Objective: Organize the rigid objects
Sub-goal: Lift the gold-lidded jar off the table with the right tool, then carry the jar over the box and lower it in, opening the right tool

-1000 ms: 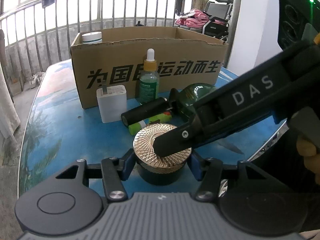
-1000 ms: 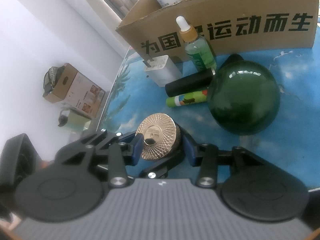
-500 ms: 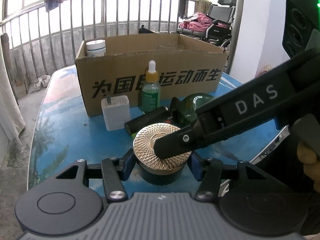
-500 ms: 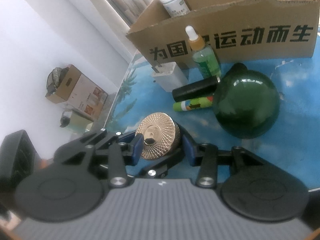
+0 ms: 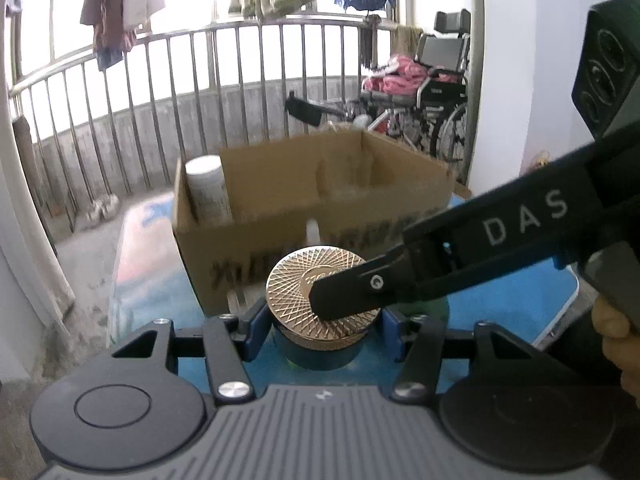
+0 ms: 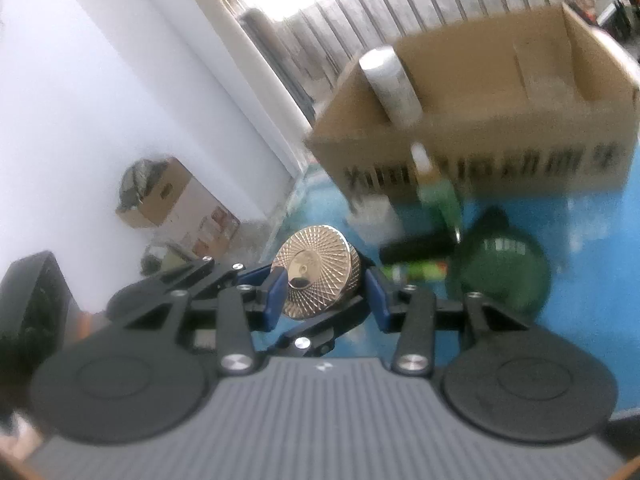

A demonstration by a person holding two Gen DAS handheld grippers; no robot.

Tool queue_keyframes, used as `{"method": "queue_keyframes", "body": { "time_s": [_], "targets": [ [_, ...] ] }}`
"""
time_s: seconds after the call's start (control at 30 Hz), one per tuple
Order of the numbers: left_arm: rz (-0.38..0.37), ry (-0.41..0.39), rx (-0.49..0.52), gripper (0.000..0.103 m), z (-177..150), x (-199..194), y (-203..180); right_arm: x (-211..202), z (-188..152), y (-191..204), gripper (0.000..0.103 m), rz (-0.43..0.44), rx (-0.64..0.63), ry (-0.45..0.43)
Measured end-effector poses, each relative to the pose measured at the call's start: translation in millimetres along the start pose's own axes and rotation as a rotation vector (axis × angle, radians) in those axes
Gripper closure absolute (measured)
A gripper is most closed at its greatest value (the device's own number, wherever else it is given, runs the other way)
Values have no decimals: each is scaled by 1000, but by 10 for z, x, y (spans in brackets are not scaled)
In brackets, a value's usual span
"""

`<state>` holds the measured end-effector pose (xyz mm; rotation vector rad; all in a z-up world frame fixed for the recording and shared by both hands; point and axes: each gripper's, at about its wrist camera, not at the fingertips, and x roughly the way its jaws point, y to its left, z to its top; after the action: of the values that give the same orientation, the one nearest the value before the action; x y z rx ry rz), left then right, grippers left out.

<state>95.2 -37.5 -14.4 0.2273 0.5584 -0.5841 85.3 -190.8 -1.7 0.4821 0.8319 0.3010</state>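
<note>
Jar (image 5: pixel 320 344): dark green glass, gold lid (image 5: pixel 296 292) with radial crosshatch. Left gripper (image 5: pixel 324 326) clamps its body; right gripper (image 6: pixel 326 290) clamps the lid. Jar is held above blue table (image 5: pixel 516 300), before box (image 5: pixel 280 200).

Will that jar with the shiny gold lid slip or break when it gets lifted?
Probably not slip: the left hand-held gripper clamps the dark jar at its sides, and the right hand-held gripper grips the gold lid. It looks rigid, perhaps glass, so a drop might crack it. Being round, it would likely roll if tipped over.
</note>
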Motion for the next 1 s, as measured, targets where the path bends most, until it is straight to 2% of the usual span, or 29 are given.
{"method": "queue_keyframes", "body": {
  "time_s": [0.17,0.33,0.47,0.6,0.83,1.0],
  "targets": [
    [-2,-33,20,46,439,53,92,-131,384,52,60,19,-48,-59],
    [-24,-39,46,46,939,309,246,-180,893,-20,60,23,-65,-98],
    [-52,3,60,46,1301,709,410,-76,1348,-187,59,4,-55,-96],
    [-81,87,34,46,1572,1282,554,204,1780,-457,59,-24,-23,-61],
    [-81,216,31,46,1616,2168,723,897,2307,-1117,57,-53,100,37],
    [-66,300,37,46,1561,2610,801,1352,2422,-1449,56,-49,180,105]
  ]
}}
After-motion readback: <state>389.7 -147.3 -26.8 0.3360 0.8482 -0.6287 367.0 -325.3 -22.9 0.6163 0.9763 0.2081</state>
